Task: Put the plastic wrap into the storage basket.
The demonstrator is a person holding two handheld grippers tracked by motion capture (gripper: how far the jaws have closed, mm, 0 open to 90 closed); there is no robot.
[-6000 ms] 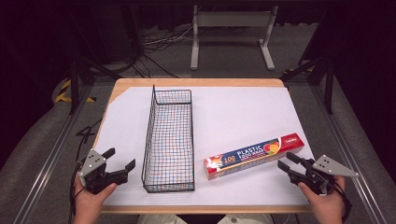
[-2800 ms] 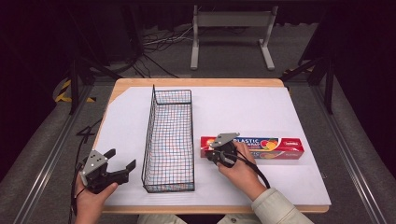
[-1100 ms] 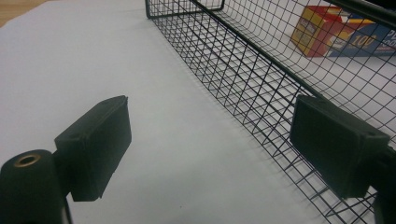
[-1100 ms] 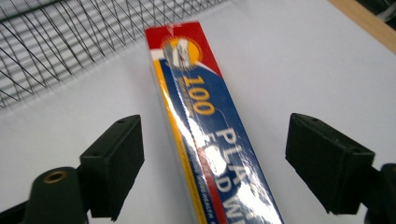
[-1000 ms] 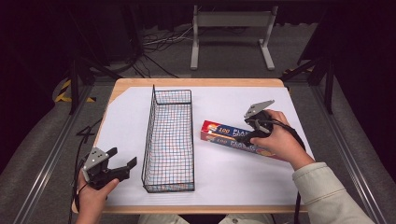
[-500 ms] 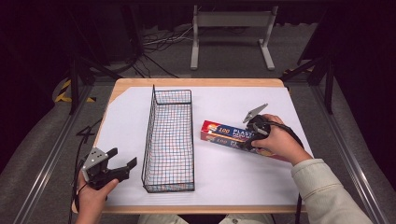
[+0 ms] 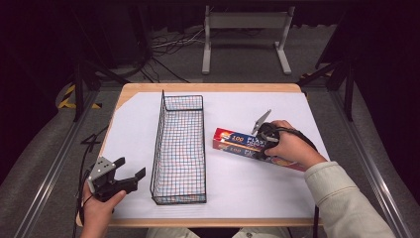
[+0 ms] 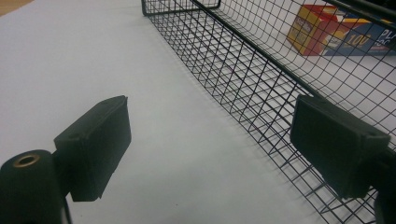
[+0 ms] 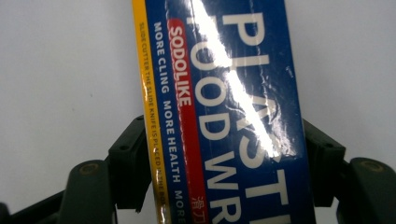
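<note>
White table point(image 7: 277, 198), right hand-held gripper point(image 7: 261, 144) closing – jaws astride wrap box point(image 9: 224, 116)

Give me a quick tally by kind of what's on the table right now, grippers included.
Wire basket: 1
Plastic wrap box: 1
Handheld grippers: 2, the left gripper and the right gripper
Total: 4
</note>
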